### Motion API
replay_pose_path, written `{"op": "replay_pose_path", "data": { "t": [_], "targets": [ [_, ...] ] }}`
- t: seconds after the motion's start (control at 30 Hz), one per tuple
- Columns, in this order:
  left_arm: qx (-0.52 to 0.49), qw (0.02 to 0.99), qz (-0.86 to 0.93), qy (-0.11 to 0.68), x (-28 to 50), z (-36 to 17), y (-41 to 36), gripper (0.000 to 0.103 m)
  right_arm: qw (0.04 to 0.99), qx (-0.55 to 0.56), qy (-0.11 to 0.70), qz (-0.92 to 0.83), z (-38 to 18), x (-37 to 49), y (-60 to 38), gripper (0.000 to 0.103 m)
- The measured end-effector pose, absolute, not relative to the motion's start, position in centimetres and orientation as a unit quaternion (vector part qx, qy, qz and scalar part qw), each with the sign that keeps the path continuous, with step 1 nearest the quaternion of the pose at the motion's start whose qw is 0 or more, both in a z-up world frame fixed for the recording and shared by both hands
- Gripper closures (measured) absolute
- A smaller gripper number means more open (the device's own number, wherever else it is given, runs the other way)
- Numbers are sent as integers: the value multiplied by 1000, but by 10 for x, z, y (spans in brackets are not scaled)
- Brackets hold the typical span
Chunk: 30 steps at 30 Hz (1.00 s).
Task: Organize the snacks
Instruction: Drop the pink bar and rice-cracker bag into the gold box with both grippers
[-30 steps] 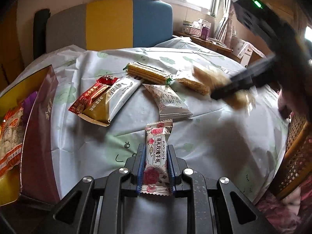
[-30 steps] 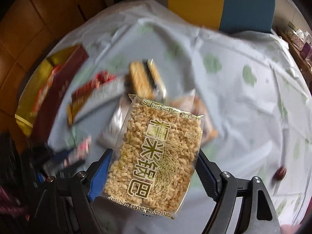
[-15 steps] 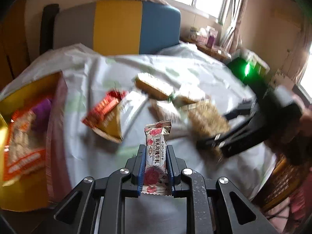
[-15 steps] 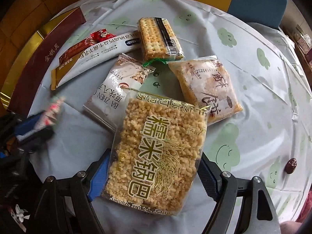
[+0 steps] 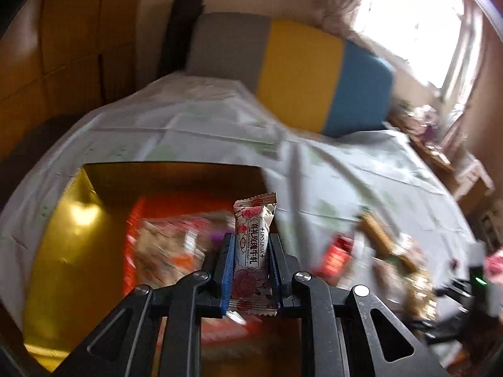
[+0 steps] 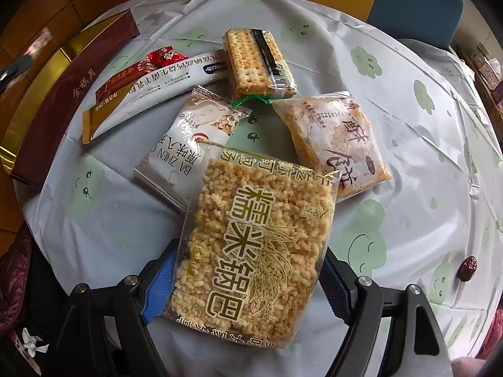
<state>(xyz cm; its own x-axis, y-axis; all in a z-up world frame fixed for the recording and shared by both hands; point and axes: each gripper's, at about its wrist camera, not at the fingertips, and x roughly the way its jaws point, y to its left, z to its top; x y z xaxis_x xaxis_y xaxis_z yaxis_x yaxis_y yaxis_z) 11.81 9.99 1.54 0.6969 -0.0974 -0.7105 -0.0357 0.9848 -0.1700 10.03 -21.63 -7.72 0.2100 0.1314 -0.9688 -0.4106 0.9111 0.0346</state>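
L gripper (image 5: pixel 250 262): jaws nearly closed, blue pads clamped on both long edges of rose nougat bar (image 5: pixel 253 253); bar upright, top end sticking out past the tips.
Below/ahead of L jaws: open gold box (image 5: pixel 59 245), red-orange packets (image 5: pixel 163 251) inside, blurred. Bar is above box, not in it.
R of L jaws: loose snacks on table (image 5: pixel 345 169), too smeared to ID.
R gripper (image 6: pixel 248 278): jaws set wide, gripping rice crisp pack (image 6: pixel 251 251) by its two side edges; pack flat-ish, held above table, printed face toward cam.
Ahead of R jaws, on table: white BA ZHEN pouch (image 6: pixel 185 147) partly under pack's far L corner; flaky pastry pack (image 6: pixel 336 138) ahead-R; cracker pack (image 6: pixel 254 62) farther ahead.
Ahead-L of R jaws: long white sachet (image 6: pixel 151 91) overlapping red candy wrapper (image 6: pixel 135 72); maroon box wall (image 6: pixel 63 100) beyond, far L.
R of R jaws: one red date (image 6: pixel 467 268) alone on cloth, well apart from the rest.
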Motion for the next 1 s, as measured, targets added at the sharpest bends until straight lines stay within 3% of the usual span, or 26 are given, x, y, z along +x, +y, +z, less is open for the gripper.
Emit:
{"op": "replay_pose_path", "data": {
  "t": [0.1, 0.17, 0.23, 0.27, 1.0],
  "targets": [
    [-78, 914, 11, 399, 142, 4, 116, 80, 768, -118, 604, 176, -75, 98, -215, 20],
    [-81, 910, 26, 405, 153, -3, 124, 73, 768, -118, 604, 176, -75, 98, -214, 20],
    [-95, 908, 32, 408, 154, -5, 130, 56, 768, -118, 604, 176, -75, 98, -215, 20],
    [-104, 908, 31, 405, 151, -6, 133, 55, 768, -118, 604, 176, -75, 98, -214, 20],
    [-81, 910, 61, 402, 52, -4, 99, 55, 770, -122, 602, 175, -74, 98, -213, 21]
  ]
}}
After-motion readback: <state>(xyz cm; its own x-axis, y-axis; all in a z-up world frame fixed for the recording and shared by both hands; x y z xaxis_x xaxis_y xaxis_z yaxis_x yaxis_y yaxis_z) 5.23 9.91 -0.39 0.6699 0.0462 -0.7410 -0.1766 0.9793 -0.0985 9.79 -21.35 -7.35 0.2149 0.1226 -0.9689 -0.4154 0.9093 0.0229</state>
